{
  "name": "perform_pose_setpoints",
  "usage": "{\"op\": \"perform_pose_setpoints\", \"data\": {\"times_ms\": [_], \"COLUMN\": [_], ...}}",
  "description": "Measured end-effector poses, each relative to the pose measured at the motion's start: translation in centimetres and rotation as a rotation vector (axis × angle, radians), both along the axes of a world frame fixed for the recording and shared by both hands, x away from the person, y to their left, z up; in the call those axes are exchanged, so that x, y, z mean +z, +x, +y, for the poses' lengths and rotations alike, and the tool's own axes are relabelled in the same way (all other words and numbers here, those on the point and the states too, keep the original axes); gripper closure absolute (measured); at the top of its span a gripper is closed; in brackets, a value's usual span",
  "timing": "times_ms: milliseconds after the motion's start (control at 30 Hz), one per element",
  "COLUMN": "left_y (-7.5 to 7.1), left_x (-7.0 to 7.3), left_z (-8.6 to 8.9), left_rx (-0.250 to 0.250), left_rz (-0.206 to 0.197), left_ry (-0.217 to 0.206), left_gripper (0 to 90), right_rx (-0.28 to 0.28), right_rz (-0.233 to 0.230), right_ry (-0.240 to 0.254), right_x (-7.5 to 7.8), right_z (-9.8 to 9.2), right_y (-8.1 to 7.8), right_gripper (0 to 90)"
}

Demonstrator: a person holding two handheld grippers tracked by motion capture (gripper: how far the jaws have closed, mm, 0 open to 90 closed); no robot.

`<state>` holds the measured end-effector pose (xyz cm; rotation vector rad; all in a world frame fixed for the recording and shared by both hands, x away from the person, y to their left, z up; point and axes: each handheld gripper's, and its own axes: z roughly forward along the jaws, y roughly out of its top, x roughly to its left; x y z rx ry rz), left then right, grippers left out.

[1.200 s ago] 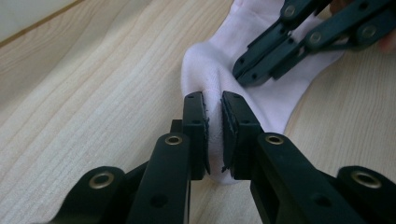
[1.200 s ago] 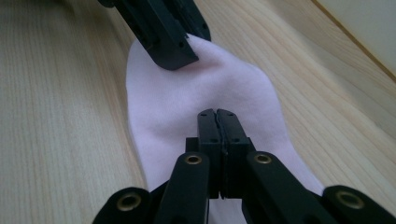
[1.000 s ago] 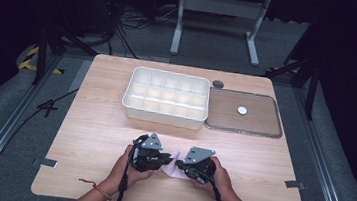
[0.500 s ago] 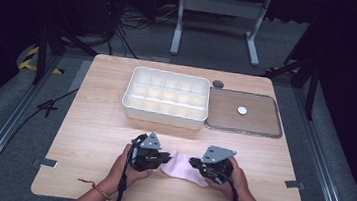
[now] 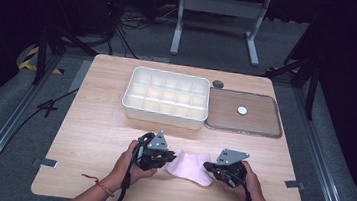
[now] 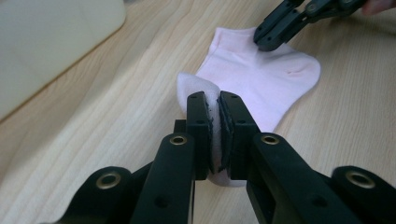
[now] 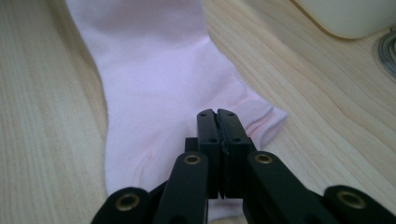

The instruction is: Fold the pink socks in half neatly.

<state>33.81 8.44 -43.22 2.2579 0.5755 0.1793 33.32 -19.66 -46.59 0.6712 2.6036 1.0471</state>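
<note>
A pale pink sock lies flat on the wooden table near its front edge, between my two grippers. My left gripper is shut on the sock's left end; in the left gripper view a fold of sock is bunched between its pads. My right gripper is shut on the opposite end. In the right gripper view its jaws stand closed over the sock's edge. The right gripper also shows in the left gripper view, pinching the far edge.
A white box with several compartments stands at the middle back. Next to it on the right lies a flat brown tray with a small white disc. A small dark round thing lies behind them.
My right gripper has moved to the right with the sock's end in it, and the sock has been drawn out flat between the grippers. The left hand has kept still.
</note>
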Motion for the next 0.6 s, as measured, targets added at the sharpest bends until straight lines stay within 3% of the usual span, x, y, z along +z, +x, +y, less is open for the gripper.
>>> {"op": "perform_pose_setpoints", "data": {"times_ms": [100, 267, 400, 467, 600], "left_y": [0.0, 0.0, 0.0, -0.1, -0.1], "left_x": [0.1, 0.0, 0.5, 0.6, 0.5], "left_z": [-0.4, -0.8, -0.8, -0.9, -1.2], "left_rx": [-0.011, 0.003, 0.014, 0.004, 0.003], "left_rz": [-0.003, -0.012, -0.013, -0.020, -0.014], "left_ry": [0.019, 0.027, -0.013, -0.001, -0.027], "left_gripper": [83.3, 83.2, 83.3, 83.3, 83.3], "right_rx": [-0.013, -0.007, 0.042, 0.055, 0.082], "right_rz": [0.000, -0.027, -0.032, -0.026, -0.019], "right_ry": [-0.006, 0.041, 0.033, 0.024, 0.013], "right_x": [-0.2, 0.7, 0.6, 0.3, 0.0], "right_z": [-0.1, 0.4, 2.5, 3.5, 5.2], "right_y": [0.3, 0.1, -0.1, 0.0, 0.4], "right_gripper": [89.5, 89.4, 89.6, 89.6, 89.6]}}
